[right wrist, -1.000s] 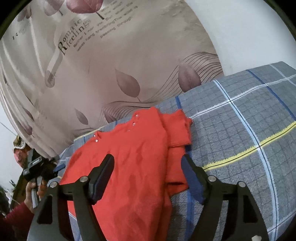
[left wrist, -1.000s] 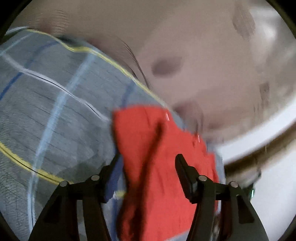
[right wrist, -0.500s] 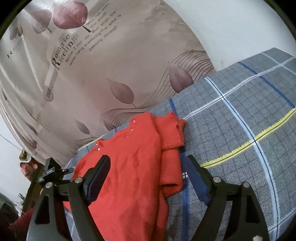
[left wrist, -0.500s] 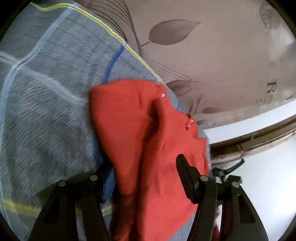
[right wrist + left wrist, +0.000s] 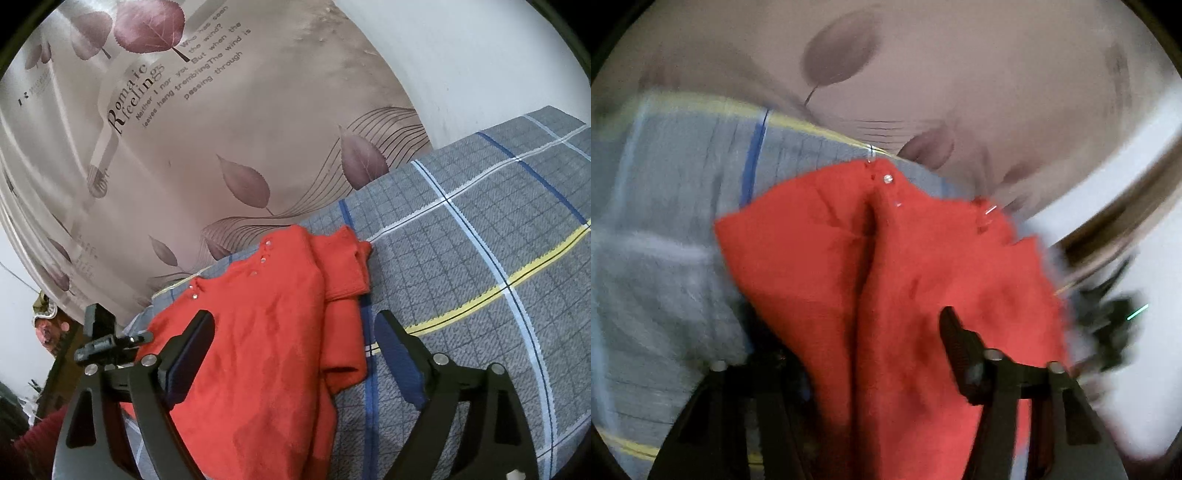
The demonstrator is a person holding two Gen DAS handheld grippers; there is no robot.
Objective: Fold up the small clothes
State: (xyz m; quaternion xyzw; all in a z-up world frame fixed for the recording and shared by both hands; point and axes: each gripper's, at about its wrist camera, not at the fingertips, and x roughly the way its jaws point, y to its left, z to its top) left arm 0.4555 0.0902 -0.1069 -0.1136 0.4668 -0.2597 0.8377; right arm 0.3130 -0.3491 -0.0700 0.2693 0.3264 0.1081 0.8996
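A small red knitted top (image 5: 266, 332) with pearl buttons lies on a grey checked bed cover (image 5: 480, 258), one sleeve folded onto it at the right. My right gripper (image 5: 295, 343) hovers over the top with its jaws opening wide; the cloth lies below them and the pads do not touch it. The left wrist view is blurred: the red top (image 5: 905, 258) lies bunched between the jaws of my left gripper (image 5: 857, 321), which are closing. A fold drapes over its left finger and hides it; the right finger (image 5: 956, 343) shows clear of the cloth.
A beige curtain (image 5: 221, 129) printed with leaves and writing hangs right behind the bed's far edge. A black piece of gear (image 5: 99, 332) and a person's red sleeve (image 5: 37, 435) are at the garment's left. A white wall (image 5: 480, 74) stands at the back right.
The left view swung toward the curtain and closed in on the top; its jaws narrowed and cloth now covers the left finger. The right gripper's jaws widened while it stayed put.
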